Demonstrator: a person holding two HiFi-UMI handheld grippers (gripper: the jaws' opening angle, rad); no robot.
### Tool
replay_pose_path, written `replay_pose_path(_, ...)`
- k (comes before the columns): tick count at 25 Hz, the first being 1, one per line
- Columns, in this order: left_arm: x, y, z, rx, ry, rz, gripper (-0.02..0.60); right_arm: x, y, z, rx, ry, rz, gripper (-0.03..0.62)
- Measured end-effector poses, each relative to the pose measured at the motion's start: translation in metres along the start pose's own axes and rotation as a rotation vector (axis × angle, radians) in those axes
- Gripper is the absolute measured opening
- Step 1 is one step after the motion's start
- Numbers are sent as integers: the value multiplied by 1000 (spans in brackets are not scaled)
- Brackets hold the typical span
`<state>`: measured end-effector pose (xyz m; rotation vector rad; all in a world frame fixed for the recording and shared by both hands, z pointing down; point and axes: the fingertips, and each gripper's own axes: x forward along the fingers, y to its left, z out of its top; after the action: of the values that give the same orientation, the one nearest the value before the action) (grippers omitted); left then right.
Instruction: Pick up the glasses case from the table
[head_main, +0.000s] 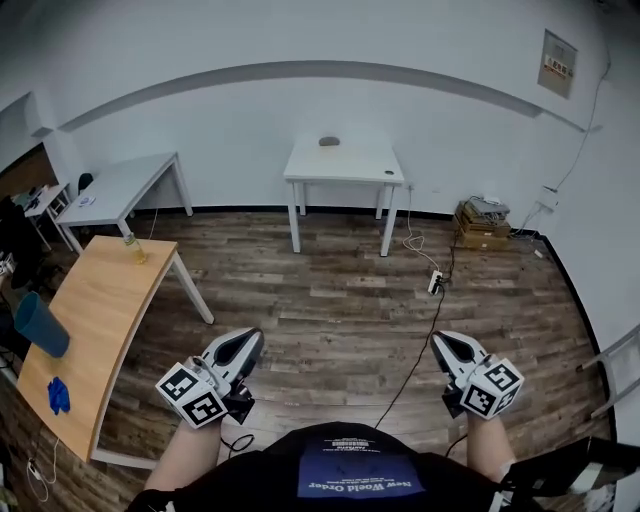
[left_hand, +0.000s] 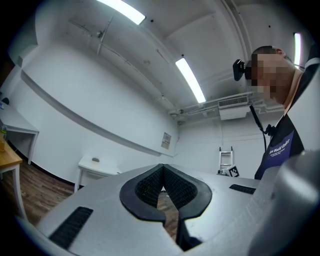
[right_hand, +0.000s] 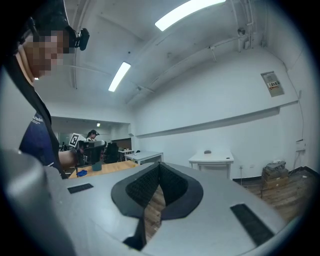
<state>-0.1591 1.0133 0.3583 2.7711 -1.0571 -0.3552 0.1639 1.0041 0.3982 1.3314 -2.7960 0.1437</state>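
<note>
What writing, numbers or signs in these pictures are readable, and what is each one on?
"New World Order", upside down, on the person's shirt; the smaller print above it is blurred.
The wall poster: too small to read.
Cubes on the left gripper and right gripper: black-and-white square patterns, no words.

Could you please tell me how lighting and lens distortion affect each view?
Head view: even light, but the fisheye bows the white back wall, and corners darken. Left gripper view: the long ceiling strip light blows out, black vignette rings the frame. Right gripper view: a second ceiling strip light glares likewise.
</note>
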Motion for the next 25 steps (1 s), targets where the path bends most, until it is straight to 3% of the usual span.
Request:
replay_pose_path(6,-7,83,9,-7,16,-40,-3,74,20,-4,14,17,-37,2)
replay_pose_path(11,8,123,5,-29,19,-59,-3,109,14,-6,20,39,-46,2)
replay_pose_path(17,36,141,1,-35,23,-40,-3,128,-24,0,29,28,-53,2)
replay_pose_path(25,122,110,-1,23,-22,45,-3,133,-129,10,10,1,64,2)
